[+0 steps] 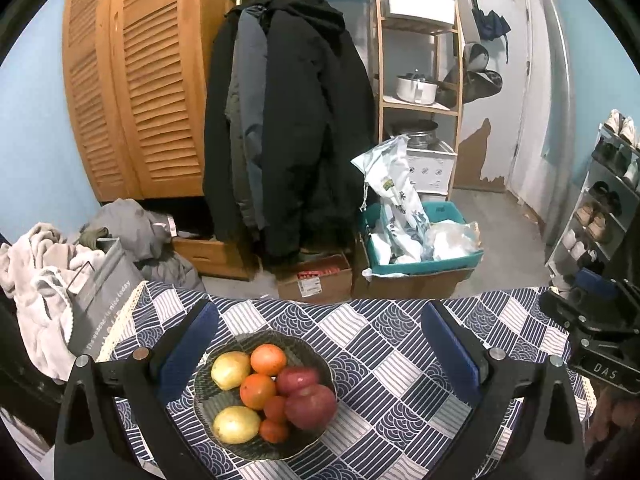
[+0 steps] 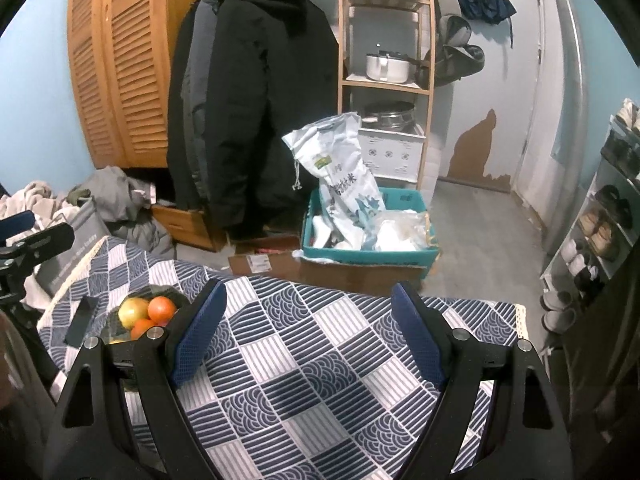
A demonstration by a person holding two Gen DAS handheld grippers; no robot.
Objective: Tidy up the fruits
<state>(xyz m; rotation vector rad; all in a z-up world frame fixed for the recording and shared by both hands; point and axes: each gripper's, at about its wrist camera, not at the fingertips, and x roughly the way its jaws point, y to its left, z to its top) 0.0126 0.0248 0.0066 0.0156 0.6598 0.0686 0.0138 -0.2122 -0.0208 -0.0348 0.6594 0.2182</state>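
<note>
A dark patterned bowl [image 1: 208, 404] stands on the blue-and-white checked tablecloth [image 1: 400, 360]. It holds two yellow fruits [image 1: 230, 370], several oranges [image 1: 269, 359] and two red apples [image 1: 311, 406]. My left gripper [image 1: 320, 344] is open and empty, its blue pads either side of the bowl and above it. My right gripper [image 2: 308, 328] is open and empty over bare cloth to the right of the bowl [image 2: 176, 294], whose fruit [image 2: 162, 309] shows partly behind the left finger [image 2: 200, 332].
A black flat object [image 2: 80, 322] lies on the cloth left of the bowl. Past the table's far edge stand a teal crate [image 1: 420, 264] with bags, cardboard boxes [image 1: 314, 278], hanging coats [image 1: 288, 120], a wooden shelf [image 1: 420, 60] and a shoe rack [image 1: 600, 208].
</note>
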